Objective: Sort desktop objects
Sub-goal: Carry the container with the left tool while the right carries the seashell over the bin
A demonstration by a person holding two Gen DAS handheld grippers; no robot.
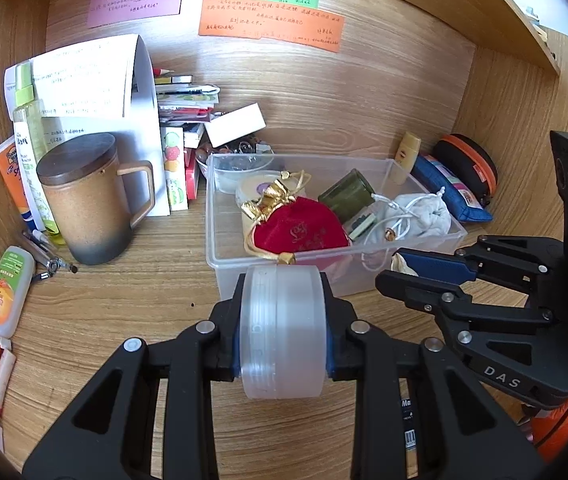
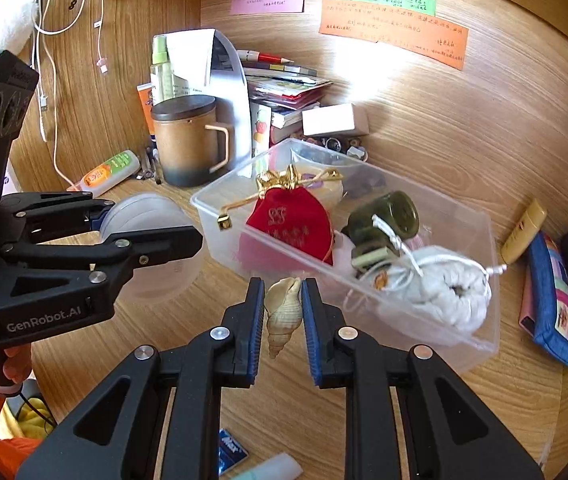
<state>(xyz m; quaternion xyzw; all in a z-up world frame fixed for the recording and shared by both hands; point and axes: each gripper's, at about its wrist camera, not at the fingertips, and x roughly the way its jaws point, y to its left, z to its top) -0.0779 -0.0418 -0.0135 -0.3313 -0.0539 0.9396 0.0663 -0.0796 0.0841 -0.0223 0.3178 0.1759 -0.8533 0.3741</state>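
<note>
Left tool [image 1: 284,332] grips a frosted jar [image 1: 284,328]; right tool [image 2: 283,312] grips a seashell [image 2: 283,312], both beside the clear bin's near rim [image 2: 324,276]; cables [image 2: 44,40], possibly chargers, show only rightward.

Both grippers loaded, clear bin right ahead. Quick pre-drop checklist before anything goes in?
1. Left gripper grip on the frosted round container: clamped between both pads, ok.
2. Right gripper grip on the spiral seashell: pinched between the blue pads, ok.
3. Clear plastic bin open on top, no lid in the way: ok.
4. Free room in the bin: red velvet pouch, white drawstring bag and green jar fill much of it; room for the container, cannot tell.
5. Grippers clear of each other: apart in both views, ok.
6. Lidded brown mug clear of the path: stands left of the bin, ok.
</note>
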